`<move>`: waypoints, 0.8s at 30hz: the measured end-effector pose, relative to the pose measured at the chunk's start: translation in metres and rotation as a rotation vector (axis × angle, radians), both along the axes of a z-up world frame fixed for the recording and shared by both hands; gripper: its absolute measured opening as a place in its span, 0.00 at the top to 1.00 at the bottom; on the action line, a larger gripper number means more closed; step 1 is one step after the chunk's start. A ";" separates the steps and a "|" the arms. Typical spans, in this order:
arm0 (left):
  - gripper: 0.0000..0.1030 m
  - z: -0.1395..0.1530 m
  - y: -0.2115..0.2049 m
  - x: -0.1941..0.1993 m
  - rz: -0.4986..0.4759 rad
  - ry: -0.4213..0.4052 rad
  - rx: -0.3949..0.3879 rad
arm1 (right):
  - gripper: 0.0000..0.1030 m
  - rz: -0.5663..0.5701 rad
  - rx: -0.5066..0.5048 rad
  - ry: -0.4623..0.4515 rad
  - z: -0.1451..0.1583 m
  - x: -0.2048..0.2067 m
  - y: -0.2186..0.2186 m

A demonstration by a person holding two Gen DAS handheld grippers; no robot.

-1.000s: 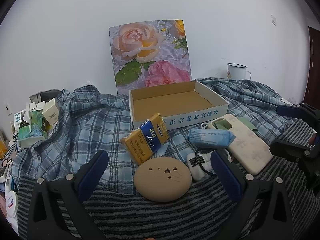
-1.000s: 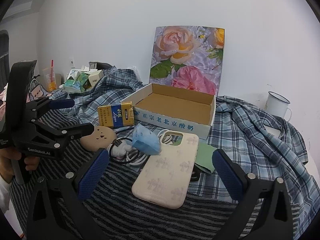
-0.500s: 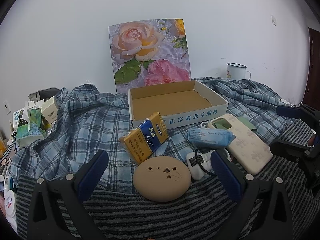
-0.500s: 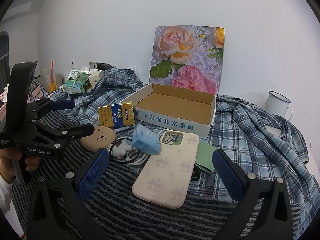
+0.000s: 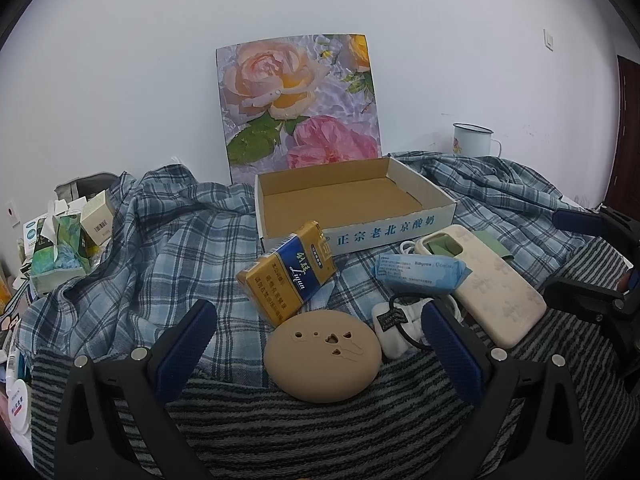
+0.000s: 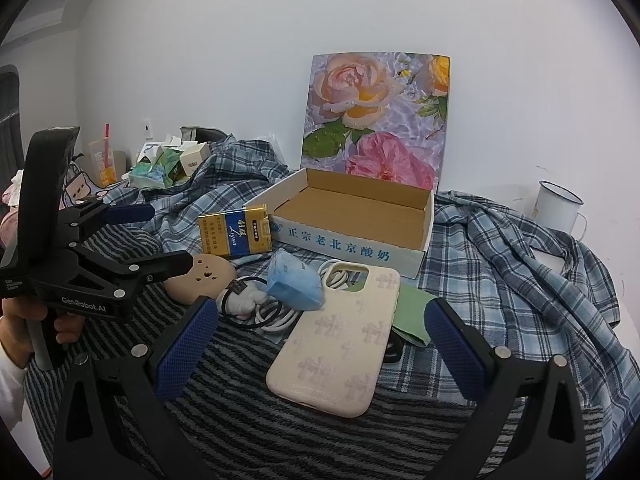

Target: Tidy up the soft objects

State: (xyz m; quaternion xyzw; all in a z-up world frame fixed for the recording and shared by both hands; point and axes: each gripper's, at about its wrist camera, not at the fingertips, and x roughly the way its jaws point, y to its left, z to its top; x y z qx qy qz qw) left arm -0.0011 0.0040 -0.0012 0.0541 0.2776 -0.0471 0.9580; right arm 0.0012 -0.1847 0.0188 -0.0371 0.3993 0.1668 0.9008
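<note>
Change: almost none against the frames a second and half a second before; the left view had drifted very slightly, and every item lay where it had lain.
Meaning for the task: judged as not yet begun; nothing had been gripped and nothing sat in the cardboard box (image 5: 348, 204).
Left gripper (image 5: 320, 344): wide open and empty, hovering just short of the tan round pad (image 5: 322, 354), which lay between its fingers in view.
Right gripper (image 6: 320, 338): wide open and empty, poised over the near end of the phone case (image 6: 340, 340).
Soft items, location: all on the striped towel (image 6: 248, 432) and plaid shirt (image 5: 120, 264) in front of the box; the blue tissue pack (image 5: 418, 274) rested against the phone case, beside a white plush hair tie (image 5: 394, 322) and a coiled white cable (image 6: 272, 314); a green cloth piece (image 6: 412, 312) lay partly under the case.
Other item: cigarette pack (image 5: 290, 276), propped against the box front.
Writing, box: "正宗老北京酸奶" in blue on its white front wall.
Writing, cigarette pack: "Liqun" in script on a blue panel; the smaller characters were too fine to read.
Writing, tissue pack: "Babycare", small print beside it illegible.
Writing, left gripper body: "GenRobot.AI", read from the right view.
Backdrop: rose picture (image 5: 298, 104) leaning on the wall; enamel mug (image 6: 558, 212) at far right.
</note>
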 end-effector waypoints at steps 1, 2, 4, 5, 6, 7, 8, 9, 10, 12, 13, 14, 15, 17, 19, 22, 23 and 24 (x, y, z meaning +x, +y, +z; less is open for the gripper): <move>0.00 0.000 0.000 0.000 0.000 0.000 0.000 | 0.00 0.000 0.000 0.001 0.000 0.000 0.000; 0.00 0.000 0.000 0.000 0.000 0.001 0.000 | 0.00 0.000 0.000 0.001 0.000 0.000 0.000; 0.00 0.000 0.000 0.000 0.000 0.000 0.000 | 0.00 0.002 0.002 0.003 0.000 0.000 0.000; 0.00 0.000 0.000 0.000 0.000 0.000 0.001 | 0.00 0.003 0.003 0.004 0.000 -0.001 0.001; 0.00 0.000 0.000 0.000 -0.001 0.000 0.001 | 0.00 0.003 0.003 0.004 0.000 -0.001 0.001; 0.00 0.000 0.000 0.000 -0.001 0.001 0.001 | 0.00 0.003 0.005 0.004 0.000 -0.001 0.001; 0.00 -0.001 0.000 0.000 -0.002 0.003 0.003 | 0.00 0.003 0.006 0.004 0.001 -0.001 0.001; 0.00 -0.004 0.000 0.001 -0.003 0.006 0.006 | 0.00 0.002 0.007 0.003 0.001 -0.001 0.001; 0.00 -0.005 0.000 0.001 -0.004 0.006 0.008 | 0.00 0.002 0.005 0.005 0.000 0.000 0.001; 0.00 -0.005 0.000 0.000 -0.003 0.005 0.007 | 0.00 0.005 0.006 0.008 0.000 -0.001 0.002; 0.00 -0.005 0.000 0.001 -0.005 0.006 0.005 | 0.00 0.005 0.008 0.011 0.000 0.000 0.001; 0.00 -0.005 -0.001 0.001 -0.007 0.008 0.003 | 0.00 0.005 0.009 0.010 0.000 0.000 0.002; 0.00 -0.005 -0.002 0.001 -0.012 0.009 -0.001 | 0.00 0.004 0.009 0.009 0.001 -0.001 0.003; 0.00 -0.006 -0.002 -0.001 -0.020 0.005 -0.004 | 0.00 0.005 0.009 0.011 0.000 0.000 0.003; 0.00 -0.005 -0.004 0.000 -0.020 0.008 -0.002 | 0.00 0.011 0.012 0.014 0.000 0.000 0.003; 0.00 -0.004 -0.004 0.000 -0.022 0.005 -0.010 | 0.00 0.014 0.011 0.009 0.000 0.000 0.002; 0.00 -0.004 -0.004 -0.001 -0.028 0.006 -0.024 | 0.00 0.013 0.012 0.008 0.000 0.000 0.003; 0.00 -0.002 -0.002 -0.002 -0.035 0.005 -0.046 | 0.00 0.012 0.015 0.007 0.000 0.000 0.002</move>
